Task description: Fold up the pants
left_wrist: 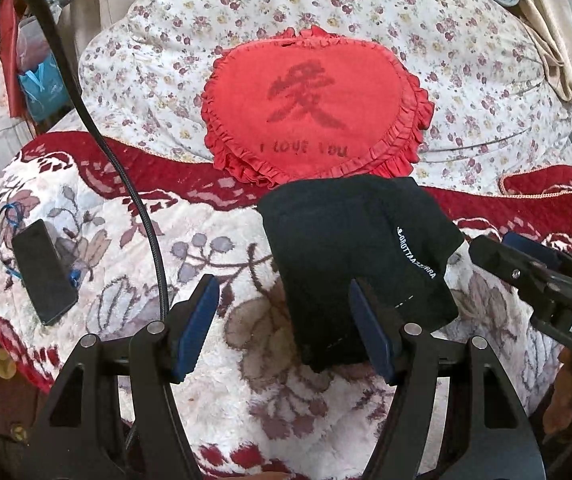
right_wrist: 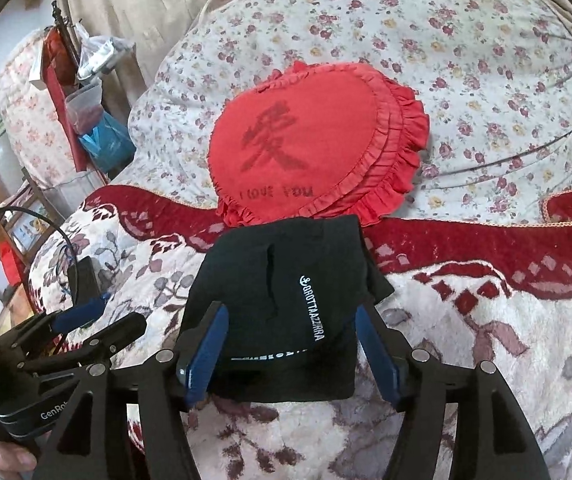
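- Two sets of tongs sit nearest the cameras, both with blue-padded fingers spread wide and gripping nothing: the left tongs (left_wrist: pixel 284 326) and the right tongs (right_wrist: pixel 290 350).
- In the left wrist view, the right finger's blue pad (left_wrist: pixel 370 334) overlaps the near left part of the black pants (left_wrist: pixel 350 256); whether it touches the cloth I cannot tell. The other pad hangs over bare blanket.
- In the right wrist view, the right tongs straddle the near end of the pants (right_wrist: pixel 282 300), one finger at each side edge.
- The pants lie folded into a compact black bundle on a plush floral blanket (left_wrist: pixel 214 392) with a dark red border, white lettering running along one edge.
- A dark phone (left_wrist: pixel 43 272) lies on the blanket well to the left of the pants, with a thin blue cord beside it.
- Just beyond the pants, a red heart-shaped frilled cushion (left_wrist: pixel 314 106) reading "I LOVE YOU" touches the bundle's far edge.
- Behind it lies a white quilt with small flowers (left_wrist: pixel 466 64).
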